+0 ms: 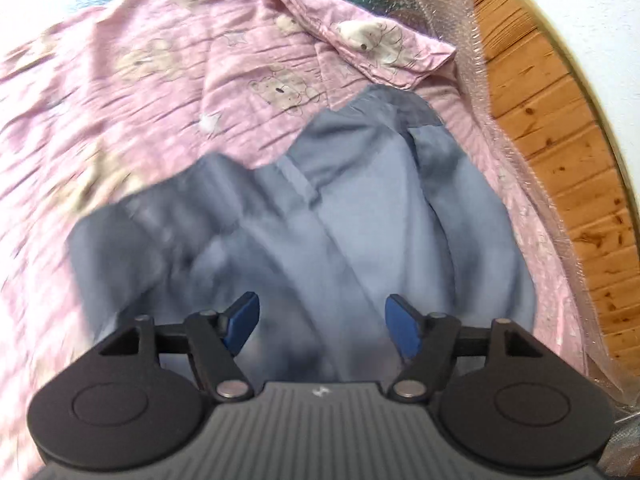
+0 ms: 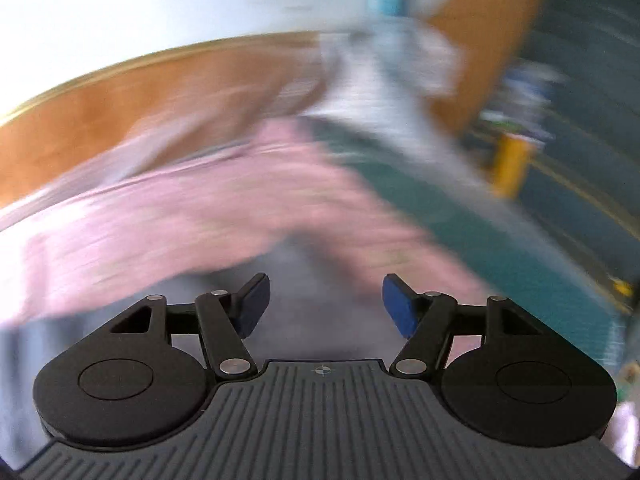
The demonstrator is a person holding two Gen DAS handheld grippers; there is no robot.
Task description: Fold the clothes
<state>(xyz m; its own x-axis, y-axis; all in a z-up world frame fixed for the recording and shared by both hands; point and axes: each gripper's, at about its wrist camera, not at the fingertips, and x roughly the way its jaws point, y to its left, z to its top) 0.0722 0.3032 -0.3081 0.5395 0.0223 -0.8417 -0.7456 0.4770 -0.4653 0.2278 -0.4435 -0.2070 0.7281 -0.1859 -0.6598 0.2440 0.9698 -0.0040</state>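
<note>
Both claws, left claw [image 1: 322, 330] and right claw [image 2: 323, 306], stand wide open and empty above the grey-blue garment [image 1: 320, 208] lying rumpled on the pink bedsheet [image 1: 140, 92]; a fold appears just released, and regripping an edge seems next.

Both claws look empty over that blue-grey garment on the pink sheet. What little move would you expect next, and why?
Probably the left claw dips to pinch an edge of the blue-grey garment. Its jaws stand open with nothing between them, and the garment lies rumpled on the pink sheet. The right claw is open too.
</note>
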